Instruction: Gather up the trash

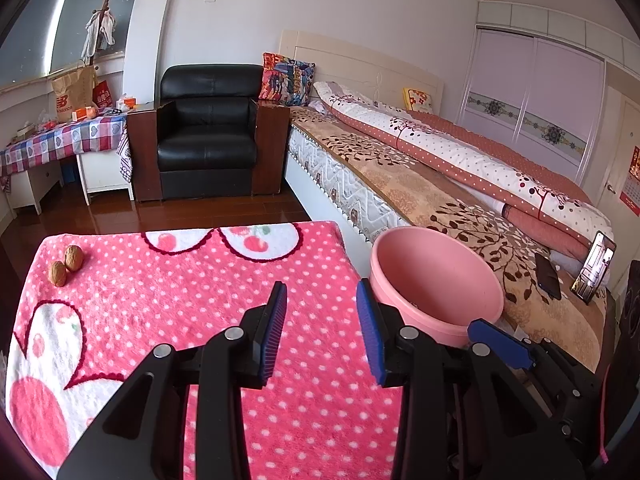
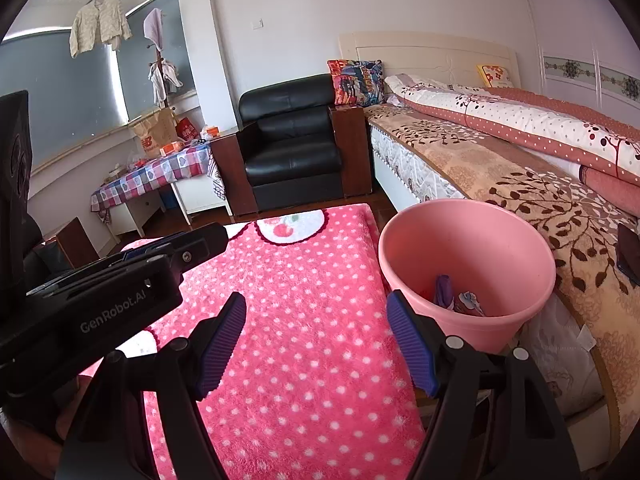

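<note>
The left gripper (image 1: 322, 328) is matte black plastic with angular linkage arms pinned by round silver rivets, and its two fingers (image 1: 276, 332) carry ribbed blue pads. The right gripper (image 2: 316, 346) has the same black frame, silver pivot pins and ribbed pads (image 2: 222, 344), here bluish purple. In the right wrist view the left gripper's black body shows a small screw and grey "GenRobot.AI" lettering (image 2: 112, 311).

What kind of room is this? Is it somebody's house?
It looks like a bedroom in someone's home. There is a big bed with a folded quilt, a black armchair beside it, and a sliding-door wardrobe behind.
</note>
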Motion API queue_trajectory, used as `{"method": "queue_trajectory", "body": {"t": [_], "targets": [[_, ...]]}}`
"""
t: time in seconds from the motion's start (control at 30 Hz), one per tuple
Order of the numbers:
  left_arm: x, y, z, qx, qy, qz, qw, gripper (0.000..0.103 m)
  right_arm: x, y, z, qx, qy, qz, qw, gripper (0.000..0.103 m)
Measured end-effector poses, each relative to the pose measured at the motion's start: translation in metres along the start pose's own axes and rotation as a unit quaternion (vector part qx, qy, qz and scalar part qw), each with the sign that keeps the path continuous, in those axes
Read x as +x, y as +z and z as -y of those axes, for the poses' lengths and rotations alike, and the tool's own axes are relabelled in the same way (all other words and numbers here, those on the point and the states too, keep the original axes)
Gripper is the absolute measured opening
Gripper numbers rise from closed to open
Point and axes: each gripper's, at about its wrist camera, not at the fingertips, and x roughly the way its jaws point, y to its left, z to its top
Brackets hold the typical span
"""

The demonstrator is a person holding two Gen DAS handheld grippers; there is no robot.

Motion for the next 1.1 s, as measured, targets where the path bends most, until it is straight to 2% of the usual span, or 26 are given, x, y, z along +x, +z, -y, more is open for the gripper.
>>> {"method": "queue_trajectory", "body": {"t": [0.67,1.1], "targets": [[0.003,-0.002,-0.004,-0.004,0.007,-0.004,1.0000,0.037,-0.002,0.003,0.015,0.014,-0.023,0.020,0.999,0.072],[0.008,-0.004,-0.010,-0.008,0.021,-0.010,0.9997,0.037,0.003,0.004,0.027,0.033,-0.025,0.016,0.999,0.072]]}}
